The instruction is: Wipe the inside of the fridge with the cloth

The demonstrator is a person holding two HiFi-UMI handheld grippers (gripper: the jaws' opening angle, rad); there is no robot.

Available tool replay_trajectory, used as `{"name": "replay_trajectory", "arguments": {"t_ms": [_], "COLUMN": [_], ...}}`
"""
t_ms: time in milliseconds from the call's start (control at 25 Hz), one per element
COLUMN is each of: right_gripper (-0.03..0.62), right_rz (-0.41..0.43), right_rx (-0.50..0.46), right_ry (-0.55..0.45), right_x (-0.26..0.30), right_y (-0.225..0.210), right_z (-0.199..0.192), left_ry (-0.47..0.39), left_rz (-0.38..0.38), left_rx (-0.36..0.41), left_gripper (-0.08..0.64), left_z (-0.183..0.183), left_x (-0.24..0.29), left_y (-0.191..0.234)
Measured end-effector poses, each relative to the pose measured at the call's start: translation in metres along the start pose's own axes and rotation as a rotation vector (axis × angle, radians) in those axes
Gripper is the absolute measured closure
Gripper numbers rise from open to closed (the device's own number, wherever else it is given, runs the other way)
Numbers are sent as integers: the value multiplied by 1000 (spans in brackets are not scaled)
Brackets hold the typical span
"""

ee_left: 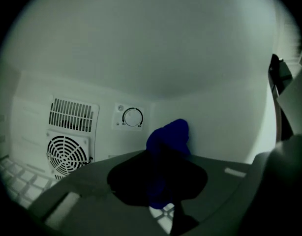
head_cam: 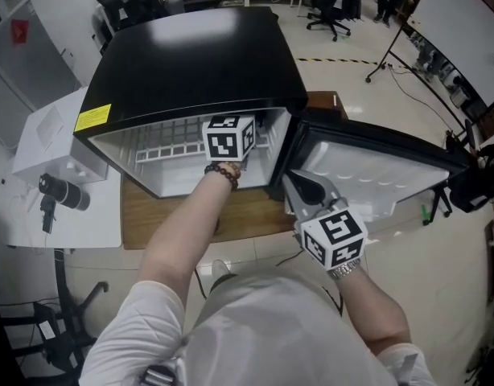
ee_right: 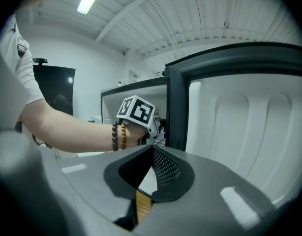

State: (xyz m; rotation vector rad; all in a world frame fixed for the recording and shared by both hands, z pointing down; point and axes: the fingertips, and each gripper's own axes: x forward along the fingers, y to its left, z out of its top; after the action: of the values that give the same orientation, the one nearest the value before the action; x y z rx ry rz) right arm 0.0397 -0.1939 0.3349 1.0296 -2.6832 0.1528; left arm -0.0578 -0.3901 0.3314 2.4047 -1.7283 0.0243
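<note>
While the right gripper (ee_right: 151, 151) hangs shut outside, the left gripper (ee_left: 161, 178) — gripping a crumpled blue cloth (ee_left: 170, 136) — aims it at the rear-right corner of the white-lined black mini-fridge (head_cam: 191, 63).

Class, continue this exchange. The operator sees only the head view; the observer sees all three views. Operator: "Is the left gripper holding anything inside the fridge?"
Observer: Yes. The left gripper has a blue cloth clamped in its jaws.
Operator: Which part of the fridge does it face?
Observer: The back wall. The cloth shows just right of the dial and the fan grille.
Operator: Does the right gripper hold anything?
Observer: No. Its jaws are shut on each other with nothing between them, and they point at the edge of the open door.
</note>
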Motion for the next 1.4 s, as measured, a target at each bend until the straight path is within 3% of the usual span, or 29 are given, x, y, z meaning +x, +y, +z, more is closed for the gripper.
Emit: {"name": "replay_trajectory", "arguments": {"t_ms": [360, 640, 960, 1400], "right_gripper": [591, 591, 591, 583], "right_rz": [-30, -45, -26, 7], "right_rx": [-3, -13, -19, -21], "right_ry": [-10, -14, -23, -50], "right_x": [-5, -11, -15, -16], "right_y": [-6, -7, 1, 15], "right_z": [3, 8, 10, 14], "left_ry": [-20, 29, -21, -33], "left_rz": [72, 164, 140, 144], "left_rx": [29, 28, 11, -11], "left_gripper": [500, 500, 500, 499], "left_z": [7, -9, 6, -5], "left_x": [13, 19, -5, -73], "left_y": [11, 30, 21, 11]}}
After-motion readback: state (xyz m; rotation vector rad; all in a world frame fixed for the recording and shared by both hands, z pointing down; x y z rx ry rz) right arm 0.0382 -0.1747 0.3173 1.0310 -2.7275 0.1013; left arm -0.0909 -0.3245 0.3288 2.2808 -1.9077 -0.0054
